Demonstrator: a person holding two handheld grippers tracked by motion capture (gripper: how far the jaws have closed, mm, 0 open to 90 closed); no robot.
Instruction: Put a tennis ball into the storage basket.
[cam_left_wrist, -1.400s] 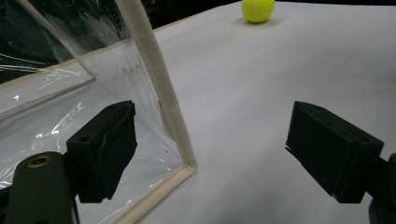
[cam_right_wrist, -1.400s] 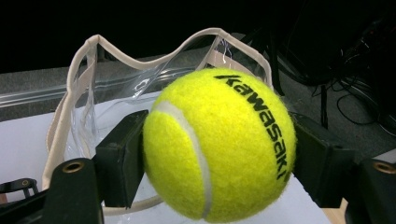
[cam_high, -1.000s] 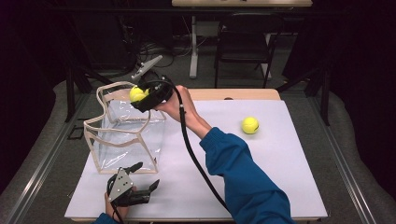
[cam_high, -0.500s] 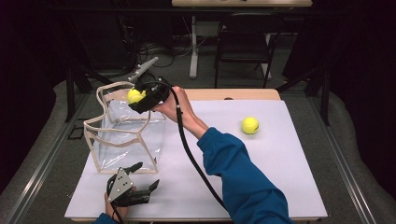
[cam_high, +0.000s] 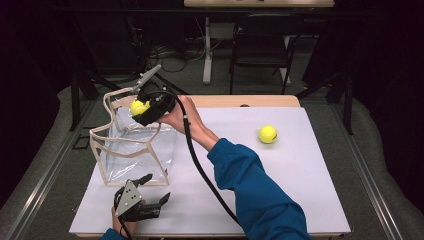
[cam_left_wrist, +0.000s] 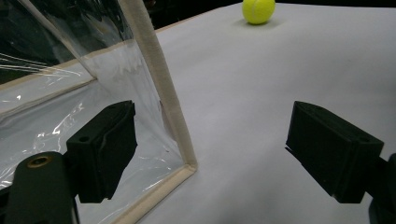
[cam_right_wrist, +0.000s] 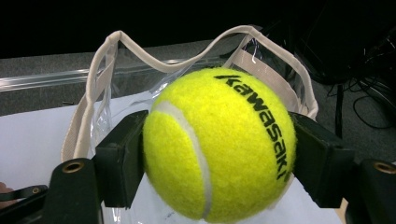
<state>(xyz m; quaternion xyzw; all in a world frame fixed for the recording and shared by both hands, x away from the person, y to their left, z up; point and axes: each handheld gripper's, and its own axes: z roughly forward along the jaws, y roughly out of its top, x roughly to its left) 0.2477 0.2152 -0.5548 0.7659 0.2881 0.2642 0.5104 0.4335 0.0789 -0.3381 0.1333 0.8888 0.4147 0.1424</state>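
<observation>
A clear plastic bag (cam_high: 131, 150) with cream trim stands open at the table's left. Over its far rim my right gripper (cam_high: 141, 107) is shut on a yellow tennis ball (cam_right_wrist: 219, 144), which carries black lettering and sits above the bag's mouth (cam_right_wrist: 112, 60). A second tennis ball (cam_high: 268, 134) lies on the white table at the right, and shows far off in the left gripper view (cam_left_wrist: 258, 10). My left gripper (cam_high: 150, 190) rests open near the front edge, just before the bag's near corner (cam_left_wrist: 182, 158), with nothing between its fingers.
The white table top (cam_high: 300, 190) has free room in its middle and right. A black cable (cam_high: 200, 170) trails from the right gripper across the table. Chairs and stands (cam_high: 260, 45) are behind the table in the dark.
The right gripper with its ball has shifted slightly left and lower over the bag's mouth. The left gripper has stayed put.
</observation>
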